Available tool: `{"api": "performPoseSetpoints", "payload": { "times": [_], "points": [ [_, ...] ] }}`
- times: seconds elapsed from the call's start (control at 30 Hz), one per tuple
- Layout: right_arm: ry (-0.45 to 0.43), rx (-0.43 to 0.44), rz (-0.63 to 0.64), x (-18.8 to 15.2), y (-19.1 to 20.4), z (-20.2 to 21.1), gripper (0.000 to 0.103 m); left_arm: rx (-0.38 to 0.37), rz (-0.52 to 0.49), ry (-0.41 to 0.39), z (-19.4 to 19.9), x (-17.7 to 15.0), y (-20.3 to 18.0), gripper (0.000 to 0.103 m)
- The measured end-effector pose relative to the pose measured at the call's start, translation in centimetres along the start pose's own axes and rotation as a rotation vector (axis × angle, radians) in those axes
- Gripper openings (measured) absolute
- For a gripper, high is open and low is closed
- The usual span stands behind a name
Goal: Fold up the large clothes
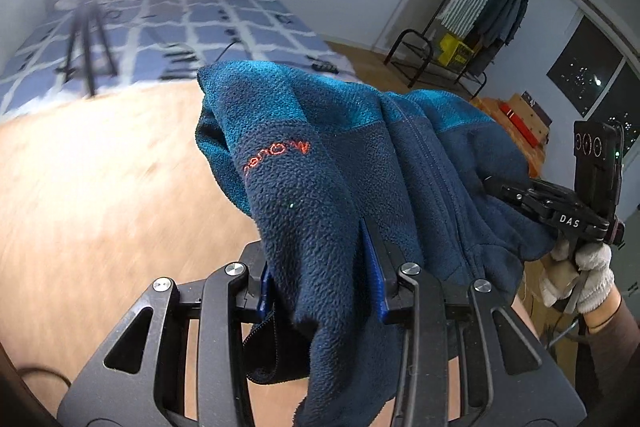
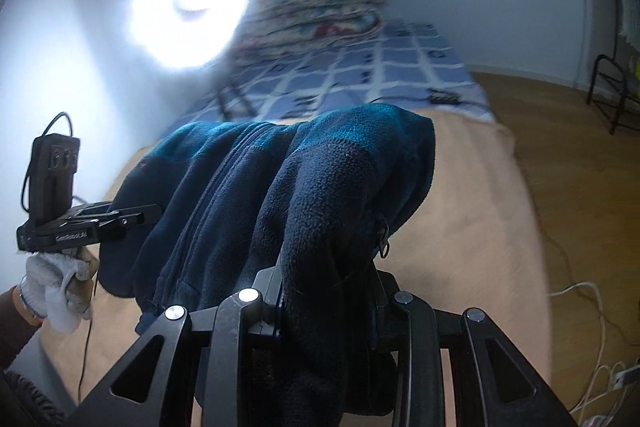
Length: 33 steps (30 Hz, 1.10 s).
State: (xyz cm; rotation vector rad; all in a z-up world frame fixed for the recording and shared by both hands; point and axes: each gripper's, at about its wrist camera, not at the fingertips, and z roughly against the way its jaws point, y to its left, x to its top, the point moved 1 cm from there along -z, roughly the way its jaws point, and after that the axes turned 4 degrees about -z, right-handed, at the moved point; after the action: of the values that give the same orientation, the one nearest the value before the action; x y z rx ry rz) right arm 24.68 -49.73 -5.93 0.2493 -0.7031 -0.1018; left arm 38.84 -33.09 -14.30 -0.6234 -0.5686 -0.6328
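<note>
Fleece (image 1: pixel 320 163) hangs bunched between both tools, lifted off the peach surface (image 2: pixel 472 211) below them. Left tool (image 1: pixel 324 287) is clamped on one thick fold, cloth spilling out behind its jaws; right tool (image 2: pixel 328 291) is likewise clamped on another bunch, a zipper pull (image 2: pixel 383 247) dangling just beside it. Risks, as I judge them: each grip holds a wad rather than a clean edge, so layers could slide out under the garment's weight. Slack between the tools may land crumpled, and the zipper pull could snag on the right tool.
</note>
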Motion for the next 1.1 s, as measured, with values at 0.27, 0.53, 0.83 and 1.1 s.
{"api": "performPoseSetpoints", "payload": {
  "times": [0.27,0.53,0.83,1.1],
  "points": [
    [-0.077,-0.134,-0.028,6.2,-6.6,-2.8,0.029,-0.002,0.012,-0.052,-8.8,6.4,-1.5,0.036],
    [-0.118,-0.258,-0.038,9.8,-11.0,-5.9,0.029,0.043,-0.006,-0.087,-15.1,8.9,-2.9,0.036],
    [-0.030,-0.427,0.030,9.1,-13.0,-12.2,0.029,0.131,-0.035,-0.040,-20.7,7.2,-0.8,0.036],
    [0.008,-0.383,-0.083,8.4,-17.6,-13.7,0.032,0.132,-0.057,-0.076,-21.3,6.1,0.0,0.037]
  ]
}}
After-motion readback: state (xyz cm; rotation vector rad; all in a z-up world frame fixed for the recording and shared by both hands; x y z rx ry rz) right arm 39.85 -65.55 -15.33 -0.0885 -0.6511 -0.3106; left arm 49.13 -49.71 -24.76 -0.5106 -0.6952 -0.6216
